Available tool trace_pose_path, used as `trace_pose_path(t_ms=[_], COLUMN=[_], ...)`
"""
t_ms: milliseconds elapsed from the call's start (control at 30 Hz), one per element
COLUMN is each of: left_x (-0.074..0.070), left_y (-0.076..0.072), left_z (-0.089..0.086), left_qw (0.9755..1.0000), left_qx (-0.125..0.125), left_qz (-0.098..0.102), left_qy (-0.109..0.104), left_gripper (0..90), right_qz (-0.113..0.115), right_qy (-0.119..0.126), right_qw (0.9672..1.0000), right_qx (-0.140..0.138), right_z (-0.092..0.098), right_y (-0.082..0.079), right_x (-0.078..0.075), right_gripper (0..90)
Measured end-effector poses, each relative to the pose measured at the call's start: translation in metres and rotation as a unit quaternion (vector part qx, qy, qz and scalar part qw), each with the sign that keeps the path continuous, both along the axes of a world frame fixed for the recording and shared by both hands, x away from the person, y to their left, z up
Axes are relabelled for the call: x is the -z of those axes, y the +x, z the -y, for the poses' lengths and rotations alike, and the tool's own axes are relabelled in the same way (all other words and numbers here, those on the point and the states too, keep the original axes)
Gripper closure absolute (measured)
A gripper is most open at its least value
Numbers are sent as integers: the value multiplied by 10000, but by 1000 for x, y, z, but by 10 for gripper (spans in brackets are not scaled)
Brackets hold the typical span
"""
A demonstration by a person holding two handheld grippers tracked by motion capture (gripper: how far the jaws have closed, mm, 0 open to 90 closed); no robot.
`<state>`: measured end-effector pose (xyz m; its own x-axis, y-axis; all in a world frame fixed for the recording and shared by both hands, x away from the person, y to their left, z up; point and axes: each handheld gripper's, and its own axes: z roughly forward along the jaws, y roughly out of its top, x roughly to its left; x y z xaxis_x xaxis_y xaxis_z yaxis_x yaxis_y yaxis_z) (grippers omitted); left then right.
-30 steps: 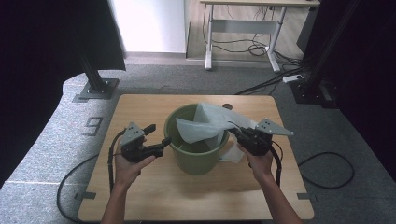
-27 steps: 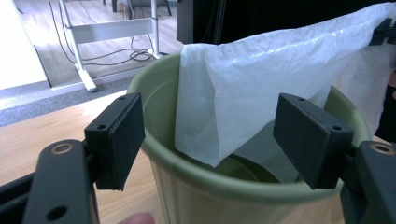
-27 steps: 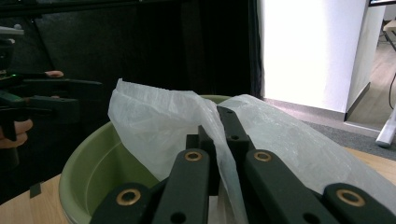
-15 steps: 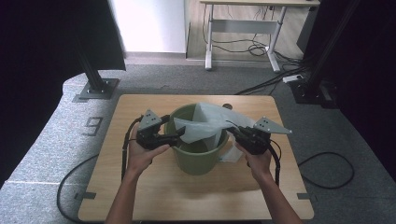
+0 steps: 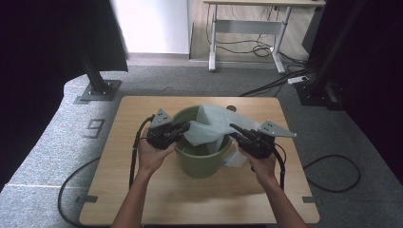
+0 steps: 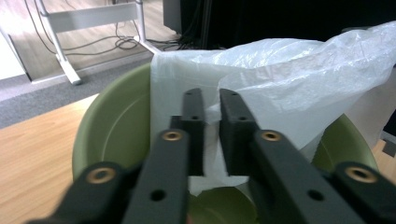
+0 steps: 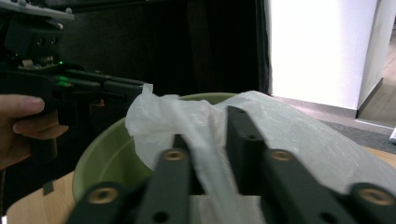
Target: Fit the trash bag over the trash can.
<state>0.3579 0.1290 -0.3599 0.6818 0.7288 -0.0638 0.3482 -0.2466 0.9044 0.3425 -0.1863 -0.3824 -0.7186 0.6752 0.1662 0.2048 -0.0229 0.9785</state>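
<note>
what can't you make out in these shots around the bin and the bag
- Bottom of the green bin: high view, covered by the white plastic bag.
- Left claw pinch on the film: left gripper view, blurred close up.
- Right claw contact: right gripper view, bag film draped over the jaws.
- Bag part beside the bin: high view, hidden behind the right hand.
</note>
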Motion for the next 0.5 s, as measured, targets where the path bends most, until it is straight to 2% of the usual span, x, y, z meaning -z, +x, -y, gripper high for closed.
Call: trace_pose_path(t_ms=[33,67,167,200,300,333,367,433,467,500], left_x=[1,2,5,5,5,6,6,7,8,9], left_y=[0,0,0,0,-1,0,0,1,1,2], left_z=[-1,-2,-3,-3,-4,-5,-6,-7,-8,-8], left_qw=[10000,10000,10000,10000,10000,9999,9999,9998,9997,9997], left_qx=[-4,-16,-16,-14,-32,-59,-83,-110,-120,-126], left_qz=[5,2,16,4,-8,-18,-30,-84,-104,-130], left_qy=[-4,-11,-17,-28,-66,-99,-117,-156,-165,-172], left_gripper=[870,870,892,895,895,895,895,896,896,896], right_qz=[185,185,200,202,135,118,118,-4,-4,-42], right_qy=[-262,-262,-347,-378,-345,-422,-422,-525,-525,-605], right_qw=[9993,9993,9987,9980,9981,9975,9975,9966,9966,9957], right_qx=[197,197,327,470,502,563,563,640,640,705], right_z=[0,0,4,8,13,18,18,25,25,29], right_y=[-8,-8,-22,-32,-40,-48,-48,-58,-58,-62], right_x=[1,1,6,10,15,21,21,34,34,45], right_gripper=[556,556,430,377,351,328,328,297,297,280])
